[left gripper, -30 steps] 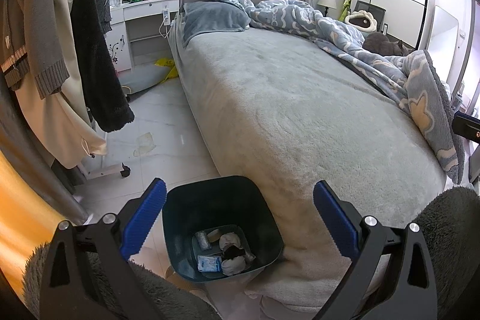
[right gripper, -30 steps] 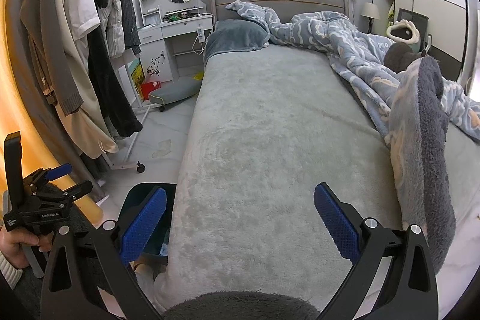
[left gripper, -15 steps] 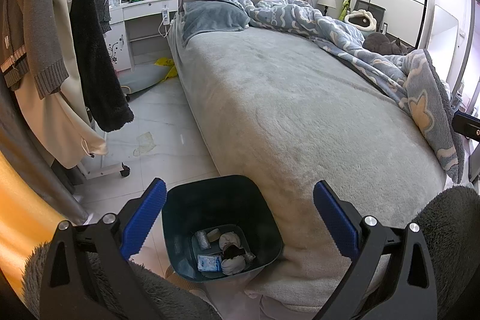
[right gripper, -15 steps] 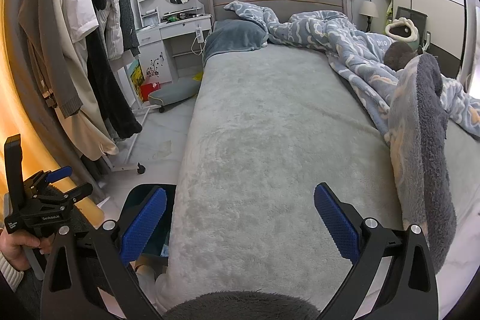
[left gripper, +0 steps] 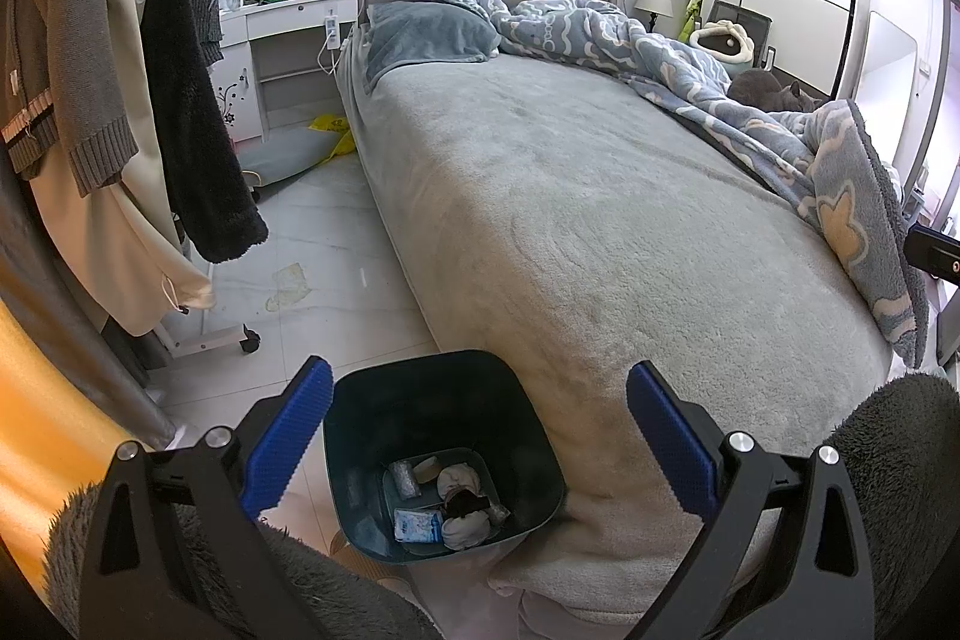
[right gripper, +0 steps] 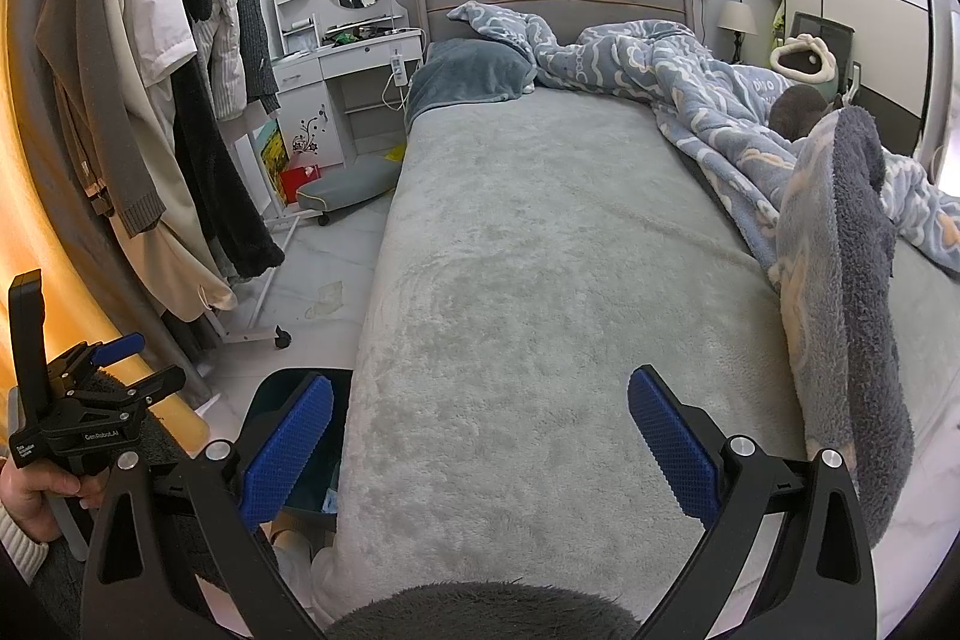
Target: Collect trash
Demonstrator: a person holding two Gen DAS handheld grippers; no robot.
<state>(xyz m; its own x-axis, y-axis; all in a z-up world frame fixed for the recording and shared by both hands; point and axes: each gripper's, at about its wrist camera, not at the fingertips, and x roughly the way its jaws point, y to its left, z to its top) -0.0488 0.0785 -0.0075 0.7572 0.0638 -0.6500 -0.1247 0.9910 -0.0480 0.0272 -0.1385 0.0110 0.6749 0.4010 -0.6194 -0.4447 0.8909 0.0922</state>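
A dark teal trash bin (left gripper: pixel 360 460) stands on the floor against the foot corner of the bed. Several pieces of trash (left gripper: pixel 447 502) lie in its bottom: white wads, a small blue-white packet, a dark scrap. My left gripper (left gripper: pixel 477 439) is open and empty, held above the bin. My right gripper (right gripper: pixel 477 439) is open and empty over the foot of the bed (right gripper: pixel 540 250); the bin's rim (right gripper: pixel 282 382) shows at its left finger. A flat scrap (left gripper: pixel 288 280) lies on the floor tiles.
A clothes rack on wheels with hanging coats (left gripper: pixel 180 100) stands left. A white dressing table (left gripper: pixel 288 22) is at the back. A blue blanket (left gripper: pixel 750 112) and a grey cat (left gripper: pixel 768 91) lie on the bed's right side. A cushion (left gripper: pixel 288 154) and a yellow bag lie on the floor.
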